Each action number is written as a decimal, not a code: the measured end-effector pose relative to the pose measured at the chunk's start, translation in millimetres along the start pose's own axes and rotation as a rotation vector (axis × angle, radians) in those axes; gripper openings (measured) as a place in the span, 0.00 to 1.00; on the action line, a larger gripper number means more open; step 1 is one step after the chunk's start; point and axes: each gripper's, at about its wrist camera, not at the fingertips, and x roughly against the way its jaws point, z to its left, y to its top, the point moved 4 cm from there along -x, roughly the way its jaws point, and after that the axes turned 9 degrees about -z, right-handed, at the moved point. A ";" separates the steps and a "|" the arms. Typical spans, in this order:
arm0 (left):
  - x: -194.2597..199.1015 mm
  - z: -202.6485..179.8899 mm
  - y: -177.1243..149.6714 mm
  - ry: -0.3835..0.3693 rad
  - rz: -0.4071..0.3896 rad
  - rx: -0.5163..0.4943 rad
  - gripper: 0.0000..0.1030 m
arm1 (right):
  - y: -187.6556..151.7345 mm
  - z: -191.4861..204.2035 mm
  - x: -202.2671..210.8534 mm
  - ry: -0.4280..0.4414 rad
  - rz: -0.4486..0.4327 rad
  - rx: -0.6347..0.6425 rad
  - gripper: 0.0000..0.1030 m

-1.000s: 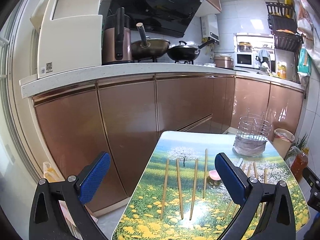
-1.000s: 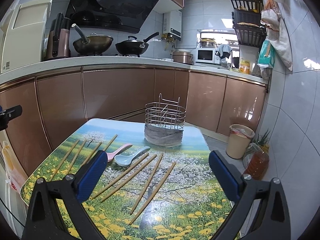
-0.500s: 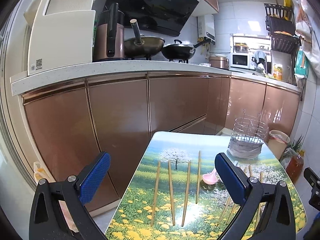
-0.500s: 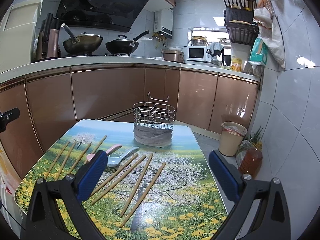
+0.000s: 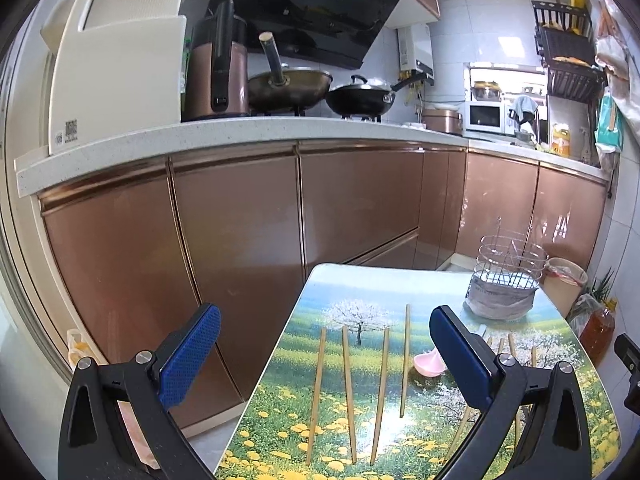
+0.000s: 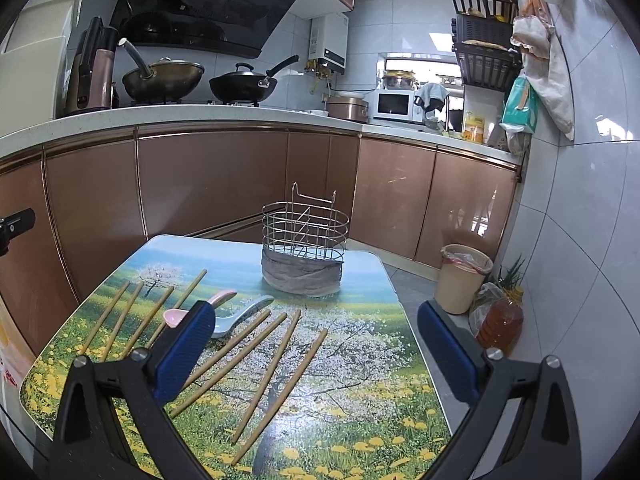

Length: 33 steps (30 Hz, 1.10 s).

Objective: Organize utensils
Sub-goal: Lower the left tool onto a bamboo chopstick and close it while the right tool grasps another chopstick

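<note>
Black gripper [image 5: 325, 350] frames, blue textured pads [image 5: 188, 356], silver screws [image 5: 142, 357]

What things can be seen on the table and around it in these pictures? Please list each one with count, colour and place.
chopsticks: eight, light wood, flat on the table in two groups of four
pink spoon: one, between the two groups
grey spoon: one, beside the pink spoon
wire holder: one, metal with grey wrap, far end of the table, empty
table: one, flower-field print
woks: two, dark, on the stove
microwave: one, white, on the counter
bin: one, beige, on the floor
left gripper: black with blue pads, open
right gripper: same, open
</note>
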 end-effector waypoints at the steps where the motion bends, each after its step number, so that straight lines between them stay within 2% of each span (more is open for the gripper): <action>1: -4.1 0.4 -1.6 -0.001 0.010 0.002 1.00 | -0.6 -0.4 -2.3 0.001 0.005 0.001 0.99; 5: -20.0 4.9 -5.0 0.006 0.049 -0.003 1.00 | -2.7 -3.4 -14.3 -0.004 0.029 0.011 0.99; 12: -68.7 33.9 1.5 0.011 0.170 -0.016 1.00 | 2.1 -26.1 -40.1 -0.031 0.097 0.027 0.99; 20: -140.6 44.5 11.4 -0.083 0.370 0.016 0.98 | 18.2 -56.8 -82.9 0.009 0.199 -0.031 0.98; 23: -163.5 28.1 -3.1 -0.169 0.494 0.034 0.84 | 17.9 -61.0 -100.9 0.045 0.257 -0.066 0.98; 25: -176.8 20.1 -14.7 -0.206 0.567 0.048 0.69 | 14.4 -62.2 -115.0 0.087 0.317 -0.103 0.97; 28: -197.1 10.6 -30.9 -0.236 0.674 0.081 0.61 | 5.8 -60.8 -133.3 0.134 0.391 -0.132 0.94; 29: -204.4 7.5 -35.4 -0.237 0.698 0.080 0.60 | 2.0 -59.5 -139.5 0.150 0.418 -0.140 0.90; 33: -230.5 -2.6 -54.1 -0.249 0.791 0.082 0.51 | -15.5 -56.2 -161.7 0.214 0.523 -0.212 0.62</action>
